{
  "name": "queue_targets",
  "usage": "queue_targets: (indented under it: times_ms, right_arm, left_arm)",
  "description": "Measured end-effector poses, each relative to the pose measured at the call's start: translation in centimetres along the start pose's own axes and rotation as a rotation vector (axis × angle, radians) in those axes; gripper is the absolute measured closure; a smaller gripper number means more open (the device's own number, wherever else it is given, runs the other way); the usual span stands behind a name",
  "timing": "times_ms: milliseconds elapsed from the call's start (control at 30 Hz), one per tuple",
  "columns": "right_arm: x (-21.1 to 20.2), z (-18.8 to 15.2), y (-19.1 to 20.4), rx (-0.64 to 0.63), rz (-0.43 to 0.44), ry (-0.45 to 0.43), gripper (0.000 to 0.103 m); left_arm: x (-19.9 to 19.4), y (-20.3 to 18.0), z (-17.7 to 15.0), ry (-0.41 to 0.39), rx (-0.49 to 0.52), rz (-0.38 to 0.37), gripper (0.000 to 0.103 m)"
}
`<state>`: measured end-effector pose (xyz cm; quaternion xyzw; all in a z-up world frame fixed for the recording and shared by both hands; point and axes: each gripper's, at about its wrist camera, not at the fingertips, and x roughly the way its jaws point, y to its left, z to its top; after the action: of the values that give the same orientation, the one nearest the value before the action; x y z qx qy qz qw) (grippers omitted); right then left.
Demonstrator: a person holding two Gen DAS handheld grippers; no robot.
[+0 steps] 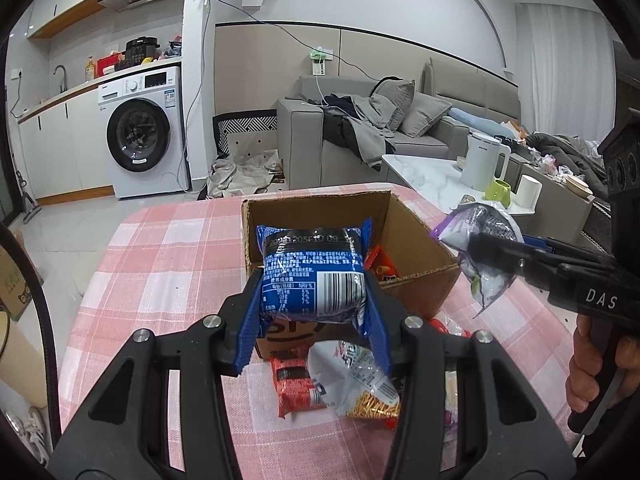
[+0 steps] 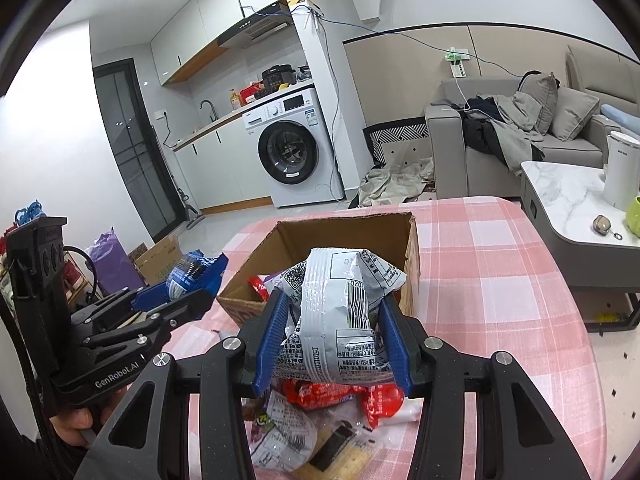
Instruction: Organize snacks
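While both our hands hold a tool above the bench [image 1: 168, 248], each tool carries one snack. Our left gripper [image 1: 314, 296] has its jaws clamped on a blue packet [image 1: 312, 268], which shows its barcode side to the left wrist camera. This packet hangs in the air just in front of the cardboard box [image 1: 416, 240], at about 6 o'clock from the open top of the box.

Our right gripper [image 2: 334, 340] has its jaws clamped on a white packet [image 2: 340, 312], crumpled, with black print and a barcode. In the right wrist view it also hangs before the box [image 2: 412, 248], near the front edge. In the left wrist view the same packet [image 1: 480, 248] is at 3 o'clock from the box, beside its right wall.

Inside the box we see an orange packet [image 1: 382, 266] lying on the bottom. More snacks lie loose on the pink checked cloth at 6 o'clock from the box: a red packet [image 1: 294, 384] and a clear bag of thin sticks [image 1: 360, 384], touching each other.
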<state>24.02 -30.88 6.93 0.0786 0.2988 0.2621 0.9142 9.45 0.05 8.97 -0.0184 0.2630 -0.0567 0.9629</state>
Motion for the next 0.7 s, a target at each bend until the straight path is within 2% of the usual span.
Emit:
queue_targets:
  times_ms: [267, 700]
  right_arm:
    - [1.5, 1.4, -0.4, 0.014, 0.002, 0.006, 0.056]
    - [3.7, 2.3, -0.9, 0.046, 0.010, 0.002, 0.056]
  left_arm:
    - [2.2, -0.2, 1.7, 0.006, 0.012, -0.003, 0.060]
    - [6.9, 0.8, 2.3, 0.044, 0.005, 0.009, 0.060]
